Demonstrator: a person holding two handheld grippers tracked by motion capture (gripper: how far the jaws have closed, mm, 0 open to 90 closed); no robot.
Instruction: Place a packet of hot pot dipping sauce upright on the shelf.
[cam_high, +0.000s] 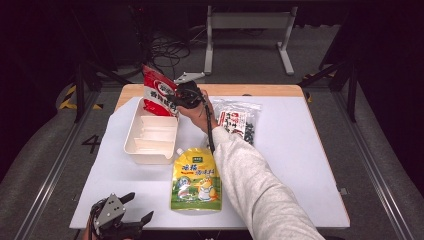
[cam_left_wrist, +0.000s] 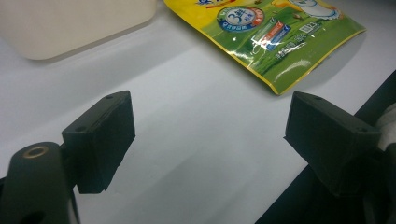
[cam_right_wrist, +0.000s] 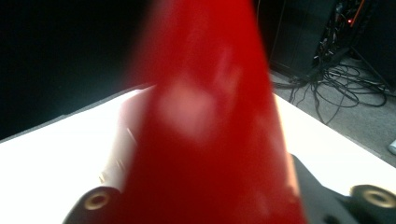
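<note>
The red bag (cam_high: 158, 93) is being stood upright at the far end of the bin (cam_high: 131, 141), apparently to be packed on edge, with the right gripper (cam_high: 186, 95) jaws around its side but maybe loosening, while the left gripper (cam_high: 131, 209) is parked spread wide and empty near the table (cam_high: 300, 165) edge.

Tray (cam_high: 134, 141) lies left of table (cam_high: 300, 165) centre. Noodle packet (cam_high: 157, 91) stands at the tray's 12 o'clock end. Spouted pouch (cam_high: 195, 180) lies at the tray's 4 o'clock, just beside it. Clear bag (cam_high: 239, 120) lies at the tray's 2 o'clock, well apart.
</note>
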